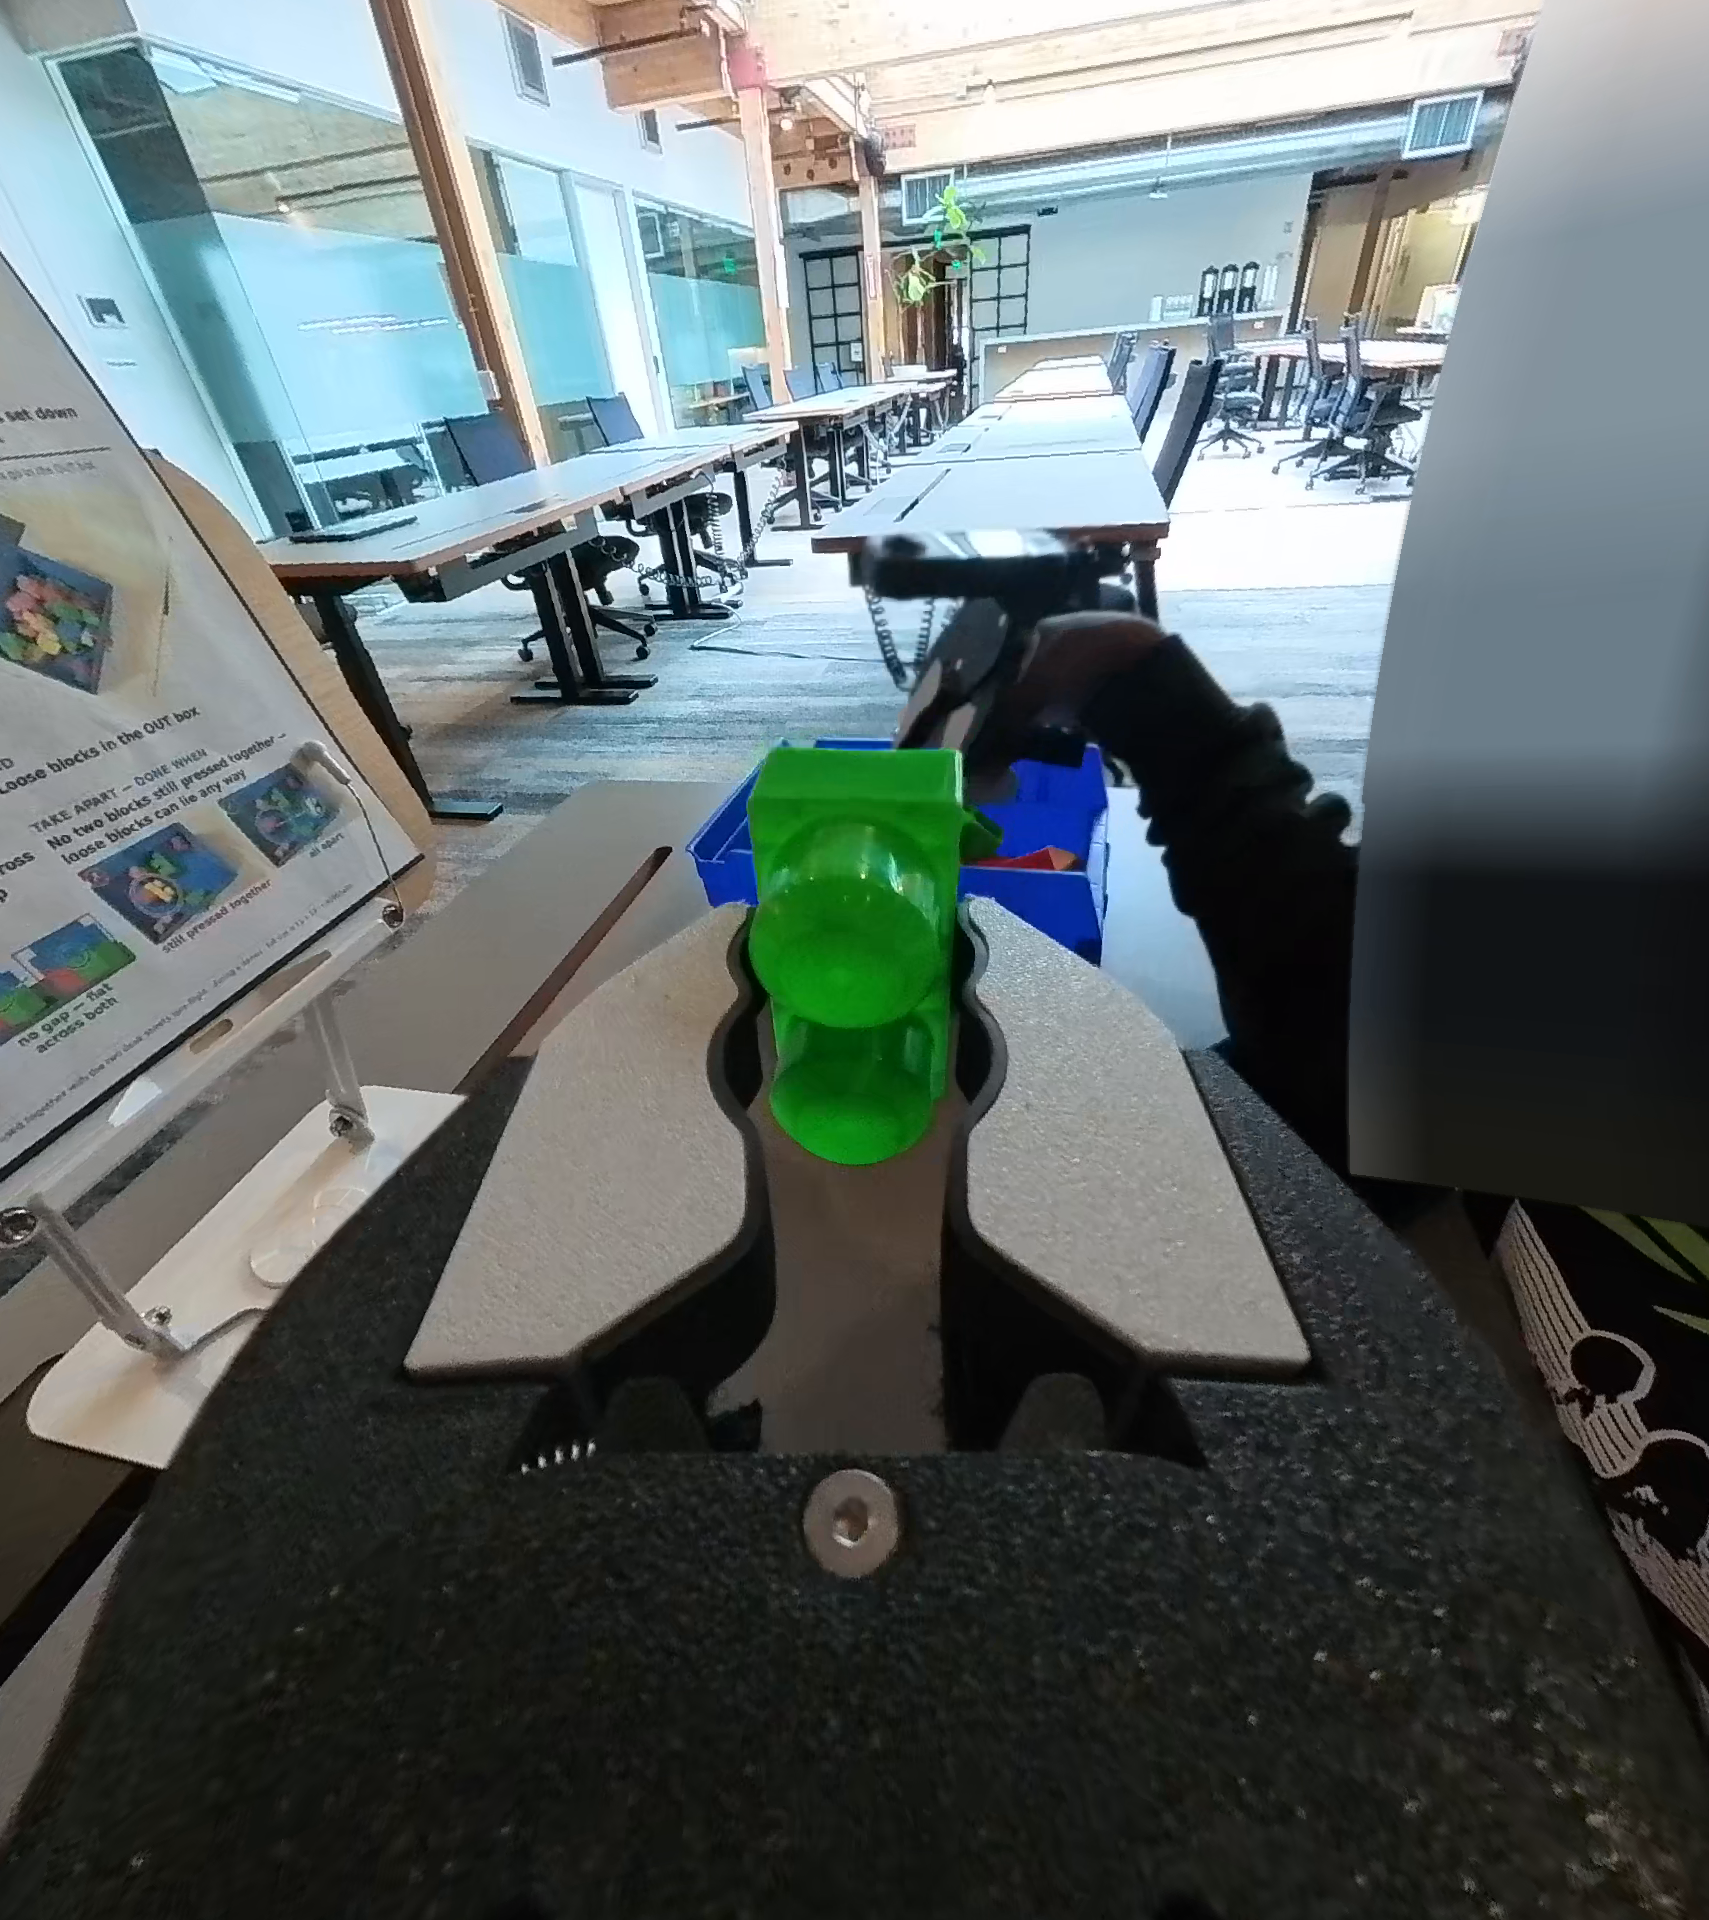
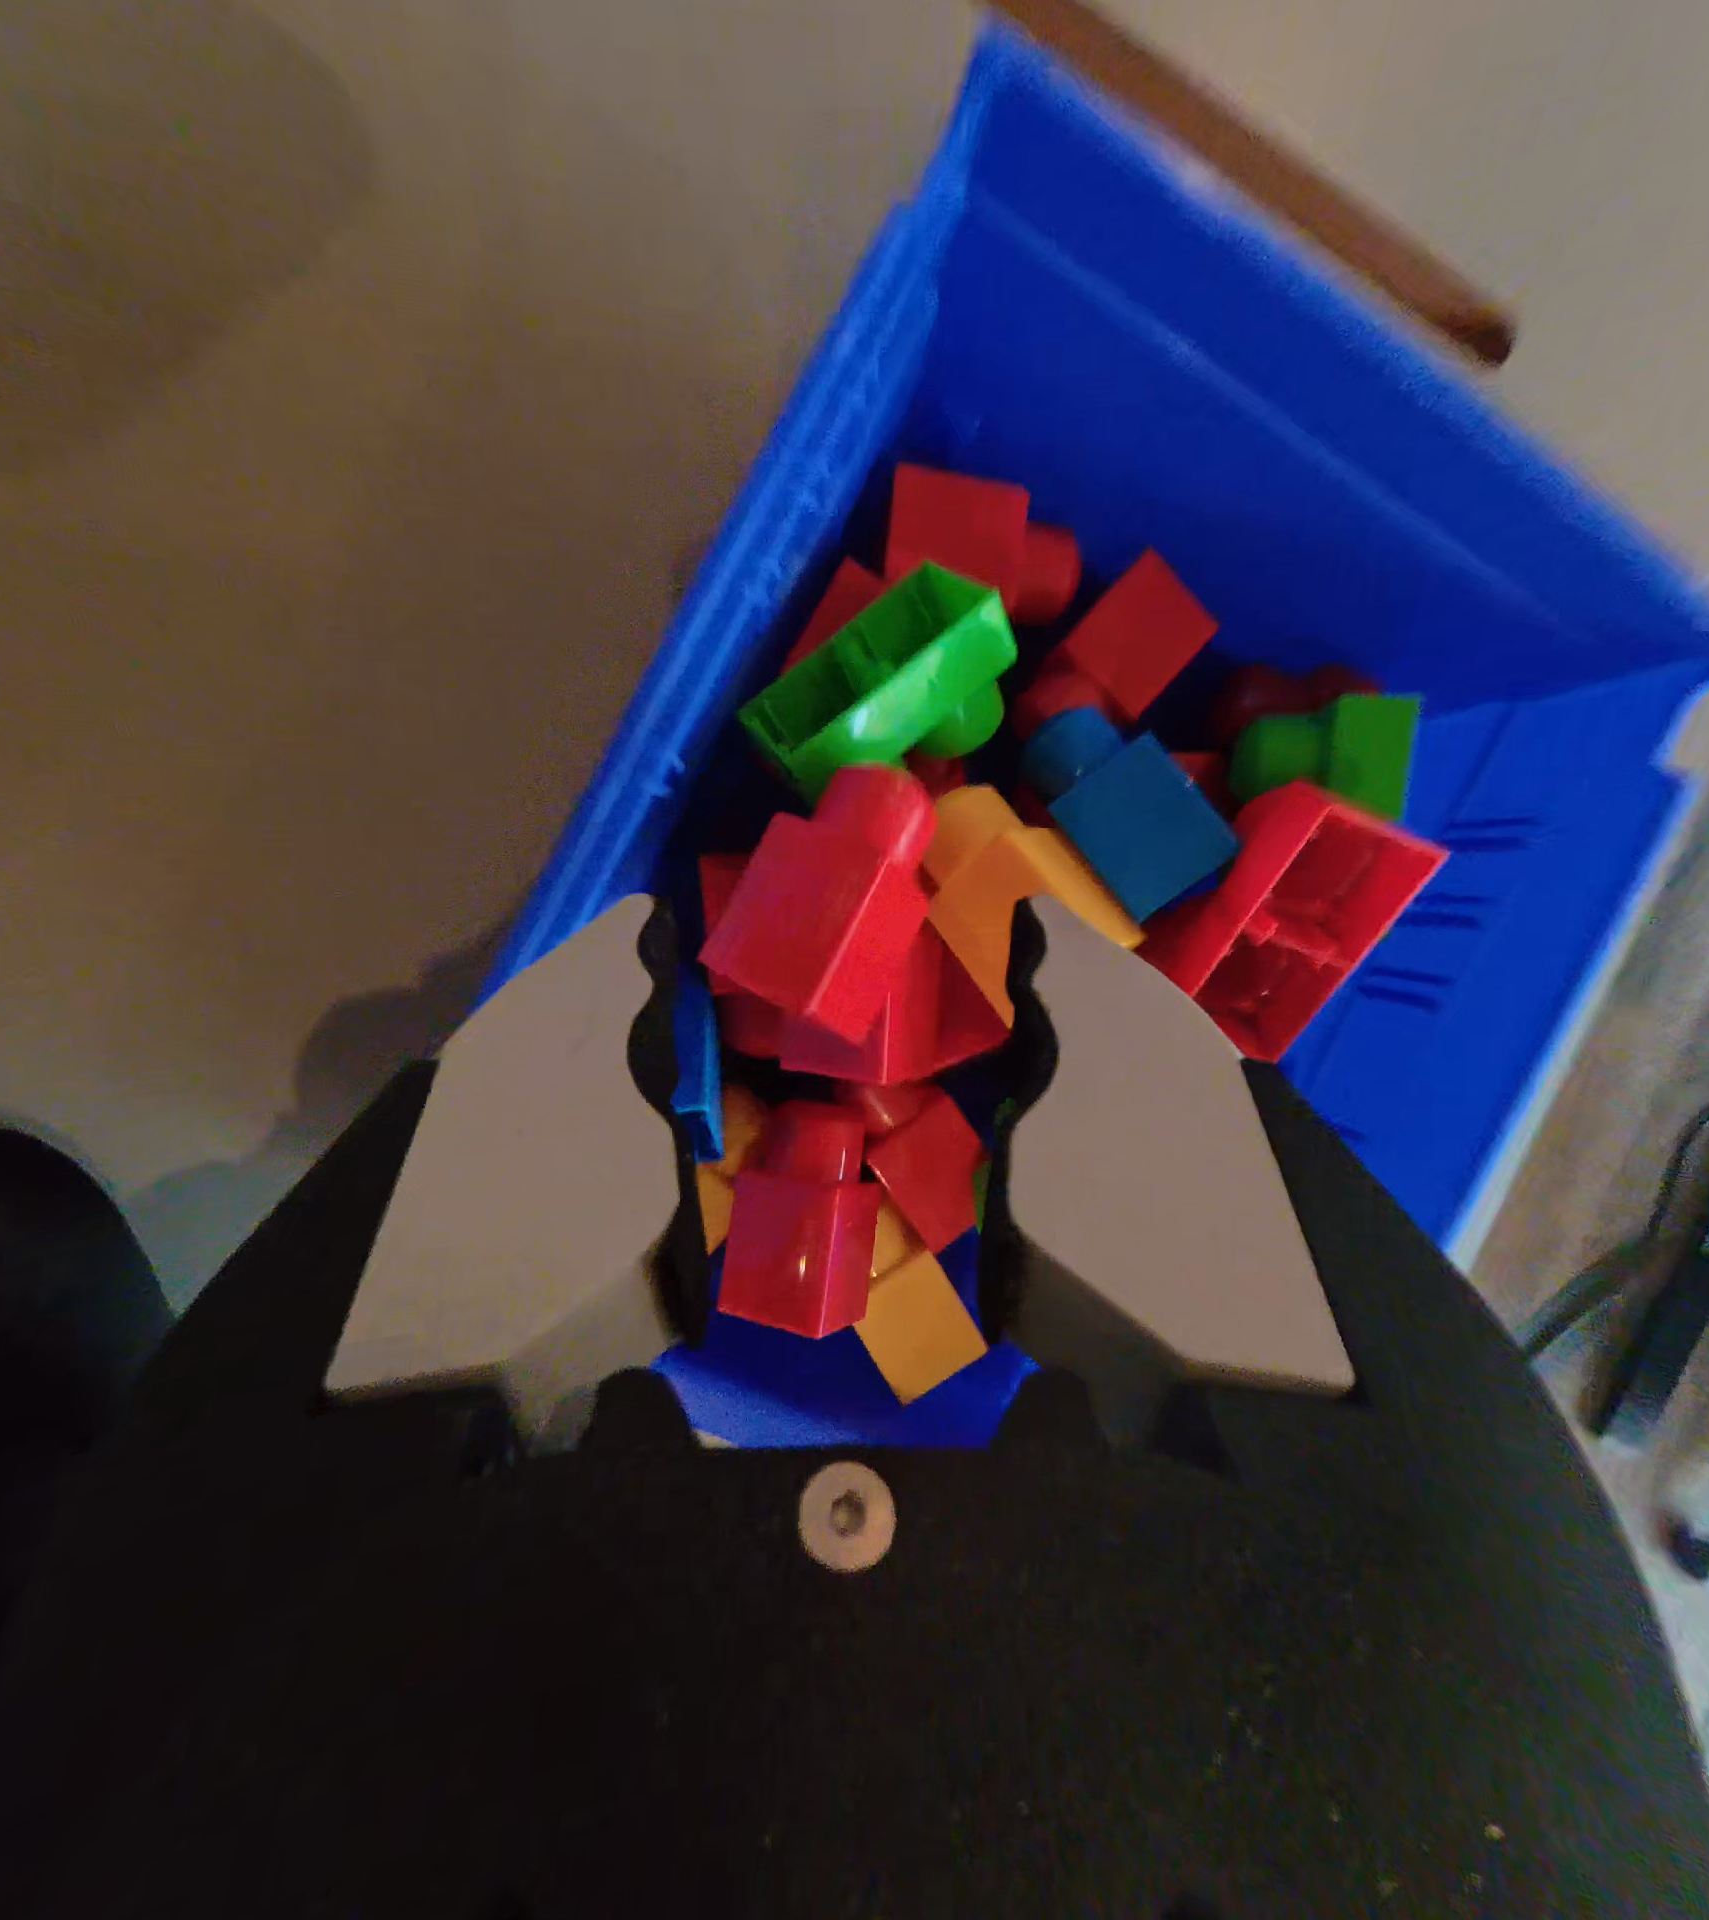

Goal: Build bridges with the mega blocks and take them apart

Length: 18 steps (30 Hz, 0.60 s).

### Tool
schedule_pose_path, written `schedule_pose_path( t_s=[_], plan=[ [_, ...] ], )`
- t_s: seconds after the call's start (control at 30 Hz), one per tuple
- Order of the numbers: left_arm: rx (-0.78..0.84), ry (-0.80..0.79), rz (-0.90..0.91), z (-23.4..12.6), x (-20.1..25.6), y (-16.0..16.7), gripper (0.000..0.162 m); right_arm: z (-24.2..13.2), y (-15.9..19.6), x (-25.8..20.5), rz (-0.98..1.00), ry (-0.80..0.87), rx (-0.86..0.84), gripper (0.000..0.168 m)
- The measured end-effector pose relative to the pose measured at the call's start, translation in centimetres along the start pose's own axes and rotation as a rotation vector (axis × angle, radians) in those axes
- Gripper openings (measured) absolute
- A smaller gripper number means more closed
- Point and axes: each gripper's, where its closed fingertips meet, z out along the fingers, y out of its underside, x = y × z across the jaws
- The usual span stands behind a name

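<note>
My left gripper [image 1: 855, 920] is shut on a green mega block [image 1: 855, 966], studs facing the camera, held above the dark table [image 1: 538, 914]. Beyond it stands a blue bin [image 1: 1037, 883], with the right gripper [image 1: 964, 665] over it in a dark-sleeved hand. In the right wrist view my right gripper [image 2: 834, 925] is open and points down into the blue bin [image 2: 1193, 416]. A red block [image 2: 819, 925] lies between its fingertips on a pile of red, green, orange and blue blocks. I cannot tell if the fingers touch it.
A printed instruction sheet on a white stand [image 1: 102, 727] stands at the left of the table. A person's dark sleeve [image 1: 1234, 831] reaches in from the right. The bin sits near the table's edge [image 2: 1515, 1226], with floor and cables beyond. The grippers' ends are close to 45 cm from one another.
</note>
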Motion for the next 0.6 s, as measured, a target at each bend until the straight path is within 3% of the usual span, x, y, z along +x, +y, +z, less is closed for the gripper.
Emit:
schedule_pose_path(
  t_s=[0.1, 0.2, 0.3, 0.37, 0.47, 0.6],
  plan=[
    [-0.019, 0.011, -0.007, 0.4, 0.0, 0.5, 0.034, -3.6, -4.3, -2.3, -0.106, 0.015, 0.225, 0.063],
    [-0.044, 0.036, -0.008, 1.2, 0.3, 1.1, 0.034, -8.0, -10.0, -7.6, -0.267, -0.053, 0.534, 0.063],
    [-0.078, 0.07, 0.004, 2.0, 0.9, 1.6, 0.034, -12.8, -14.8, -15.9, -0.436, -0.245, 0.866, 0.059],
    [-0.099, 0.089, 0.014, 2.5, 1.4, 2.0, 0.034, -15.4, -16.1, -22.1, -0.533, -0.448, 1.024, 0.059],
    [-0.122, 0.123, 0.023, 3.3, 2.1, 2.4, 0.034, -16.4, -15.9, -28.6, -0.631, -0.673, 1.058, 0.064],
    [-0.148, 0.158, 0.029, 4.3, 2.9, 2.9, 0.034, -16.4, -16.2, -31.5, -0.634, -0.778, 1.082, 0.061]
  ],
)
